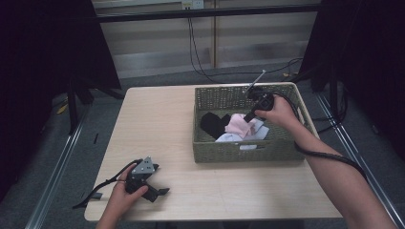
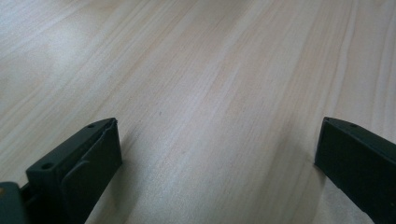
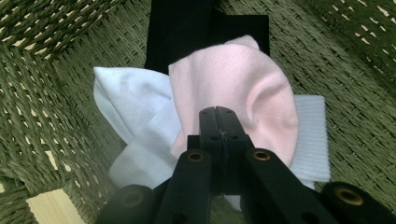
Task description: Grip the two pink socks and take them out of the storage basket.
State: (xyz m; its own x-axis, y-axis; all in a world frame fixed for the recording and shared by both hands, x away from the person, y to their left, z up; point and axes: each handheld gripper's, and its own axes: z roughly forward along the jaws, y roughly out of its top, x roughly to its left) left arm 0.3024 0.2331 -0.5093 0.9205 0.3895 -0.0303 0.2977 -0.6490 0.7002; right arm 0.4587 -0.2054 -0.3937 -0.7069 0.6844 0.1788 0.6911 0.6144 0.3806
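A green woven basket (image 1: 243,155) stands at the right of the table and holds a pink sock (image 1: 237,125), a black sock (image 1: 211,123) and white socks (image 1: 229,138). My right gripper (image 1: 247,118) reaches down into it. In the right gripper view its jaws (image 3: 217,110) are pressed together on a raised fold of the pink sock (image 3: 233,79), which lies over the white sock (image 3: 130,98) and the black sock (image 3: 187,28). My left gripper (image 1: 163,191) rests on the table at the front left, open (image 2: 217,126), with bare wood between its jaws.
The light wooden table (image 1: 157,124) has free room left of the basket. Cables (image 1: 200,62) hang behind the table's far edge. A black cable (image 1: 329,155) trails along the right forearm. Dark stands flank the table on both sides.
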